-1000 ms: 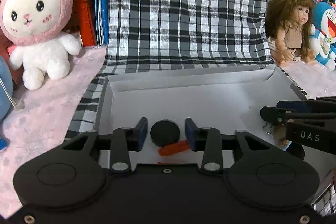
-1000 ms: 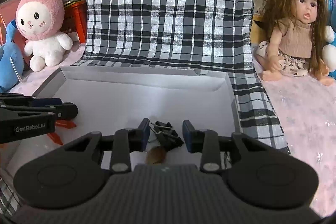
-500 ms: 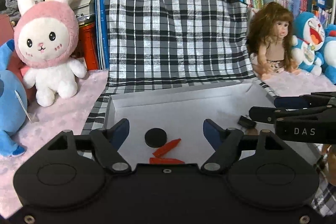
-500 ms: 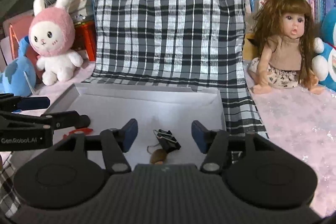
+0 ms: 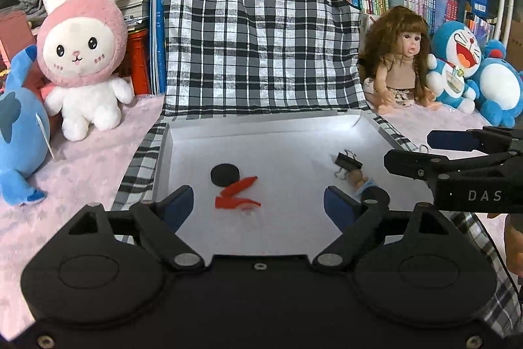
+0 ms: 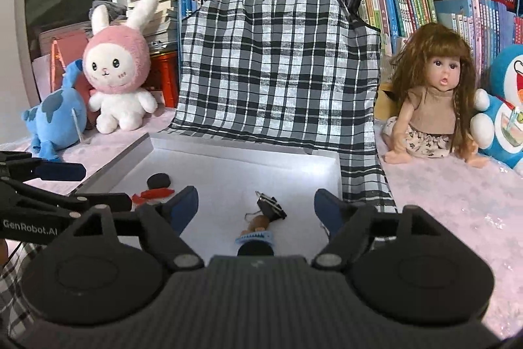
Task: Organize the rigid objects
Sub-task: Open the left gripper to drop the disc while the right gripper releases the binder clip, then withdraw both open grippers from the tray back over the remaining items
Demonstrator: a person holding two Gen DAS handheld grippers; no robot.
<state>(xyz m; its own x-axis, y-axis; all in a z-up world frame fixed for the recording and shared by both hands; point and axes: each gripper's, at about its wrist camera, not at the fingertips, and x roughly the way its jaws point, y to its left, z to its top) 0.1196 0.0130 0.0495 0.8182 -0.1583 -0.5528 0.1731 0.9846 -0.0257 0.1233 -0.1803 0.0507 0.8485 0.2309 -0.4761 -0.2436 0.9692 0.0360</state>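
Your left gripper (image 5: 258, 205) and right gripper (image 6: 256, 205) both hang over the near edge of the white box (image 5: 261, 128), jaws spreading wider with nothing pinched between them. Inside the box, the black disc (image 5: 225, 174) and red pieces (image 5: 238, 193) lie toward its left wall, the binder clip (image 6: 270, 208) toward its right, with bare floor between and behind. You can read "DAS" and "GenRobot.AI" on the grippers' sides.

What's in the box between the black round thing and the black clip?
Just bare white box floor lies between the disc and the clip. The red pieces sit nearer the camera, beside the disc. The left wrist view shows it best.
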